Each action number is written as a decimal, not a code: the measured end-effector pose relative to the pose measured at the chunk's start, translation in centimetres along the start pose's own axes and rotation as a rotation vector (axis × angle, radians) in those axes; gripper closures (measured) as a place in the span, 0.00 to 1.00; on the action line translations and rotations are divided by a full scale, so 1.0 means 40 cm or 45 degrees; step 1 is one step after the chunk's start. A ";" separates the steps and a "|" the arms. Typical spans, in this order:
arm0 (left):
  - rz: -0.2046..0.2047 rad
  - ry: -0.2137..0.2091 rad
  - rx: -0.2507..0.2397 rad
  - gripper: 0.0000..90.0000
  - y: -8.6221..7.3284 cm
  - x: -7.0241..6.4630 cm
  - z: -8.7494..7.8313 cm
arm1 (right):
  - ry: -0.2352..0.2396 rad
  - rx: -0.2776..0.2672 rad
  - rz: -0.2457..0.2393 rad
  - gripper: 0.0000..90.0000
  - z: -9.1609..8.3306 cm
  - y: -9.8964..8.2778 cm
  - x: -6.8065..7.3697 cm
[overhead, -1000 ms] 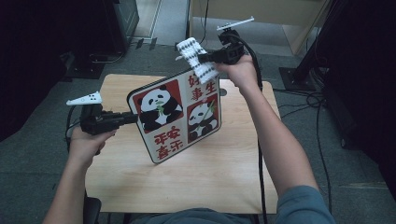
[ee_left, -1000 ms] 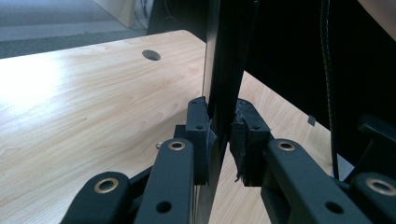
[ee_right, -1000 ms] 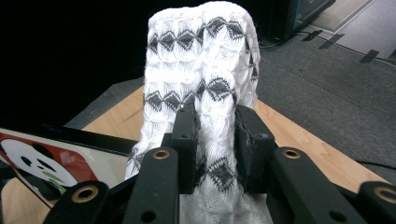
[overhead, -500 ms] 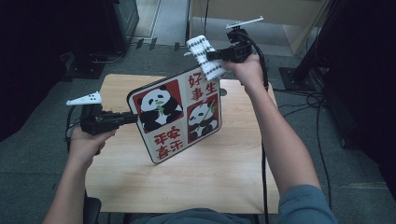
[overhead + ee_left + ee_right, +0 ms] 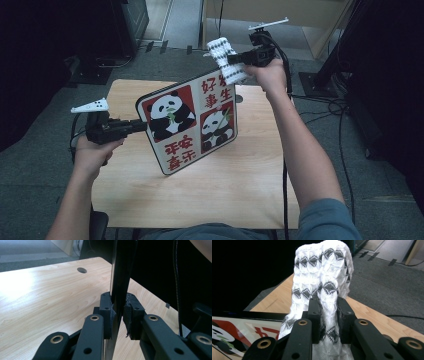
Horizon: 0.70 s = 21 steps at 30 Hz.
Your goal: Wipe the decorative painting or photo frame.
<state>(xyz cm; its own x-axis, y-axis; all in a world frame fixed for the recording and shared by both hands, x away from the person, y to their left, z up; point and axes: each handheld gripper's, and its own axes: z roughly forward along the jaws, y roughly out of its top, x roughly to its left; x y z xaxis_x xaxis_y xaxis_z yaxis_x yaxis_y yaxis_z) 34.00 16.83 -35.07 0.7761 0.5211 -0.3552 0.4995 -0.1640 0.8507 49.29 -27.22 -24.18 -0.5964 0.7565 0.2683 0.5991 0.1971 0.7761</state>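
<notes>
A flat board (image 5: 192, 125) printed with two pandas and red Chinese characters stands tilted above the wooden table (image 5: 200, 200). My left gripper (image 5: 142, 125) is shut on its left edge; in the left gripper view the pads clamp the thin dark board edge (image 5: 122, 270) at the left gripper (image 5: 120, 311). My right gripper (image 5: 234, 60) holds a white cloth (image 5: 220, 50) with black diamond patterns against the board's upper right corner. Its jaws have just been closing, and the cloth (image 5: 322, 272) is pinched between them at the right gripper (image 5: 328, 312). The board's printed face (image 5: 244, 332) lies just below.
The table has a round cable hole (image 5: 239, 99) near its far edge, also visible as the hole (image 5: 82, 270). Black cables (image 5: 325, 105) run over the grey floor to the right. Dark equipment stands at the back left, a pale cabinet (image 5: 300, 20) behind.
My right hand has carried the cloth a little to the right along the board's top corner. The left hand and the board have stayed still.
</notes>
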 end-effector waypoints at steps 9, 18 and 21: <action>-0.004 -0.001 -0.004 0.87 -0.002 0.003 0.000 | -0.033 0.032 0.022 0.86 -0.007 -0.020 -0.030; -0.007 0.002 -0.003 0.87 -0.002 0.003 0.001 | -0.041 0.051 0.007 0.86 -0.006 -0.050 -0.045; -0.005 0.003 -0.002 0.87 -0.002 0.003 0.001 | -0.037 0.054 0.011 0.86 -0.005 -0.063 -0.050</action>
<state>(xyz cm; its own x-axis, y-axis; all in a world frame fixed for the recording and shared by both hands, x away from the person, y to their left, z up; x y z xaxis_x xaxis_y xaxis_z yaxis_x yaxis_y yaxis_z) 34.07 16.86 -35.18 0.7733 0.5238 -0.3573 0.5018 -0.1611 0.8499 48.87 -29.33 -26.55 -0.5754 0.7761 0.2579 0.6267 0.2159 0.7487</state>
